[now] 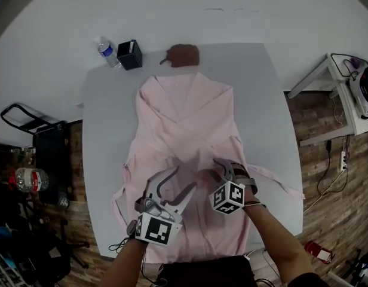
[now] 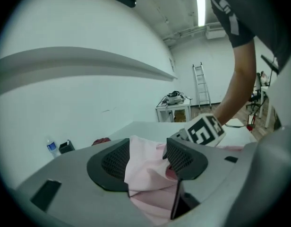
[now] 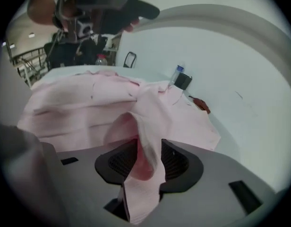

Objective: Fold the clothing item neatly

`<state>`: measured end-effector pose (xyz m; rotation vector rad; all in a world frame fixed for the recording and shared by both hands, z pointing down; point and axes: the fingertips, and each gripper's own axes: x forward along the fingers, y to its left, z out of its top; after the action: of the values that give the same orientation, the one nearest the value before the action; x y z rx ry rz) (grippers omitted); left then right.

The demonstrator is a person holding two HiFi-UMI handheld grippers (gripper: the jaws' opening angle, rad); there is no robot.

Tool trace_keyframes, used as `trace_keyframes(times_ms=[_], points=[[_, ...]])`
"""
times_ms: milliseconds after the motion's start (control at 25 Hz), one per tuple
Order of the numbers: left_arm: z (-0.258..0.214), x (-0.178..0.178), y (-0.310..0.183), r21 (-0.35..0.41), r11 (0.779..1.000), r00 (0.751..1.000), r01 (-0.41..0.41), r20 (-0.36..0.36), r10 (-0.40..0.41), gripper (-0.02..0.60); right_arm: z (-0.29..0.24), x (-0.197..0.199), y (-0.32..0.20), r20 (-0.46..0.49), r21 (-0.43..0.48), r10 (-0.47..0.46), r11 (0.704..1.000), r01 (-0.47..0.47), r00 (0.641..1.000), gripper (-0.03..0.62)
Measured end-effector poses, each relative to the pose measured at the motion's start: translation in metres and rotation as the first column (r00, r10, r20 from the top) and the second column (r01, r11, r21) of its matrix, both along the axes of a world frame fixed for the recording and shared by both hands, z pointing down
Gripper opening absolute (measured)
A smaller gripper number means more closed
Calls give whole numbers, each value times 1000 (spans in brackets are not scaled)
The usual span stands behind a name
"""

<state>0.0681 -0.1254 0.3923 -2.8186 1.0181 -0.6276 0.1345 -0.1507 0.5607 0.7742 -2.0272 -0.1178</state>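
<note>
A pale pink garment [image 1: 184,118] lies spread lengthwise on the grey table [image 1: 106,100], collar end far from me, with its sides folded inward. Both grippers are over its near half. My left gripper [image 1: 185,178] has its jaws apart, and in the left gripper view [image 2: 146,160] a loose bunch of the pink cloth [image 2: 145,174] sits between the pads without being squeezed. My right gripper [image 1: 223,169] is just to its right. Between its pads [image 3: 148,160] a raised fold of the cloth [image 3: 141,126] hangs slack, the jaws standing apart.
At the table's far edge stand a water bottle [image 1: 105,51], a small black box [image 1: 129,54] and a brown lump [image 1: 183,55]. A white side table [image 1: 336,79] is off to the right, a black cart [image 1: 37,136] to the left.
</note>
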Motion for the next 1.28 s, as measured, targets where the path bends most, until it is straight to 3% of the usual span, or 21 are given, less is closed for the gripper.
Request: trace_keyframes(times_ms=[40, 80, 200, 360, 520, 680, 800, 840, 920, 1000, 1080, 1200, 1280], points=[[-1, 1, 7, -14, 1000, 1000, 7, -24, -7, 247, 1, 5, -5, -26, 29, 24, 999, -23, 999, 145], [-2, 2, 13, -29, 1000, 999, 11, -49, -13, 247, -1, 12, -9, -23, 48, 67, 997, -66, 997, 56], [-4, 6, 23, -77, 997, 991, 31, -127, -40, 221, -5, 35, -18, 62, 22, 226, 973, -228, 972, 29], [-8, 7, 26, -131, 987, 966, 90, -232, -119, 110, 12, 68, -15, 32, -55, 320, 947, -318, 947, 35], [-4, -3, 34, -169, 974, 953, 148, -240, -187, 101, 11, 84, -4, 22, -89, 300, 951, -297, 954, 134], [-1, -28, 47, -197, 954, 938, 227, -221, -268, 101, -12, 95, -9, 130, -65, 319, 948, -313, 939, 164], [-2, -52, 60, -207, 937, 923, 281, -210, -323, 101, -12, 84, -21, 228, -104, 296, 955, -279, 928, 163], [0, -58, 68, -209, 936, 926, 284, -193, -324, 101, -7, 81, -22, 212, -114, 263, 963, -244, 941, 163], [4, -63, 85, -222, 934, 931, 282, -173, -322, 101, 5, 83, -19, 49, -81, 141, 987, -136, 989, 163], [7, -63, 97, -244, 928, 925, 281, -186, -330, 101, 8, 98, -13, -140, -44, 56, 997, -63, 989, 163], [7, -64, 101, -247, 930, 925, 271, -200, -322, 101, 4, 111, -12, -166, -43, 91, 994, -99, 982, 164], [3, -60, 103, -215, 949, 940, 231, -201, -275, 101, -6, 118, -9, -31, -86, 230, 969, -231, 973, 163], [-3, -51, 102, -199, 958, 944, 207, -218, -249, 101, -29, 112, -6, 140, -112, 340, 939, -326, 930, 163]])
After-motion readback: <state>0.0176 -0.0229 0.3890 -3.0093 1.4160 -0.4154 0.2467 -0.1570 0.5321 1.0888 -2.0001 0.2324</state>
